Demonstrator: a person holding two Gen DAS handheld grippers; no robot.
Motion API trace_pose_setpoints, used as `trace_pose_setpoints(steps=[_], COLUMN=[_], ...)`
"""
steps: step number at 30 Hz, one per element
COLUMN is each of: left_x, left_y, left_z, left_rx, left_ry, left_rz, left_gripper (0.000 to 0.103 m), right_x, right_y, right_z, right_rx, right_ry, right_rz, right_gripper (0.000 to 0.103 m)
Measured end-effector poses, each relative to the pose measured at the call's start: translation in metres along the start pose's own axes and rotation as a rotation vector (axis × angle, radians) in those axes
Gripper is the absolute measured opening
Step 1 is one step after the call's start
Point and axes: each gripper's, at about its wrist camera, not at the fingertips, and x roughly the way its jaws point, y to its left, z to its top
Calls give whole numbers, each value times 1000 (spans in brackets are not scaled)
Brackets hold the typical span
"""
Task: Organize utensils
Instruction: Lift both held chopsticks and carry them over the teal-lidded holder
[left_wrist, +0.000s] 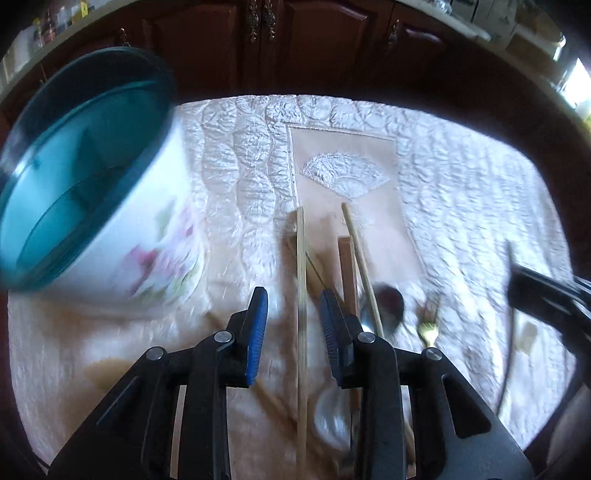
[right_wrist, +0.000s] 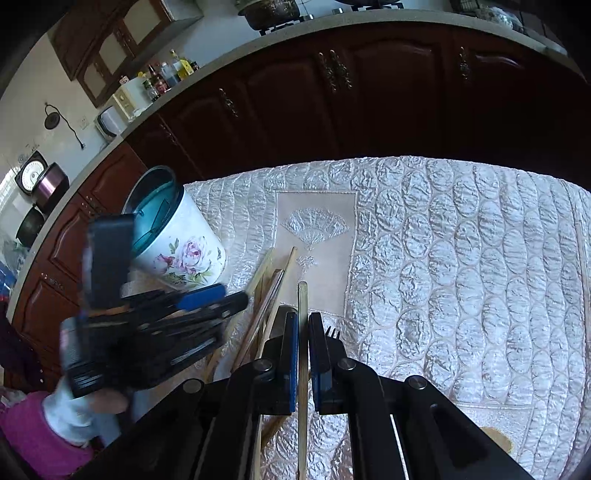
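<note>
Your right tool (right_wrist: 303, 354) is pinching a thin, pale wooden chopstick (right_wrist: 303, 314) just above the shiny white quilted cloth (right_wrist: 461, 258) on the counter. Your left tool (left_wrist: 293, 321) is spread a little around another pale chopstick (left_wrist: 301, 258), not squeezing it. Watch the big white flowered tin with the teal inside (right_wrist: 177, 240): it could tip if you bump it. More chopsticks, a spoon (left_wrist: 384, 306) and a small gold fork (left_wrist: 428, 325) lie close together, so you might knock them. Either stick could slip out.
</note>
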Motion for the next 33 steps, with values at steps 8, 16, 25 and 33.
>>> trace_pose_setpoints(steps=[8,16,25,33], left_x=[18,-60,-136,-220], left_y=[-14,14,36,76], left_z=[16,5,-10,4], left_rx=[29,-18,-58,-113], left_ry=[31,-68,-186,-311], left_rz=[3,-158,-225,-299], left_gripper=[4,4,4,4], right_x=[-12,-42,-73,-105], right_y=[1,16,46,89], right_z=[1,2,6,40], right_rx=[-9,-41,-71,-158], right_ry=[-17,-70,-117,-197], right_rz=[25,53,86,143], right_gripper=[5,5,5,5])
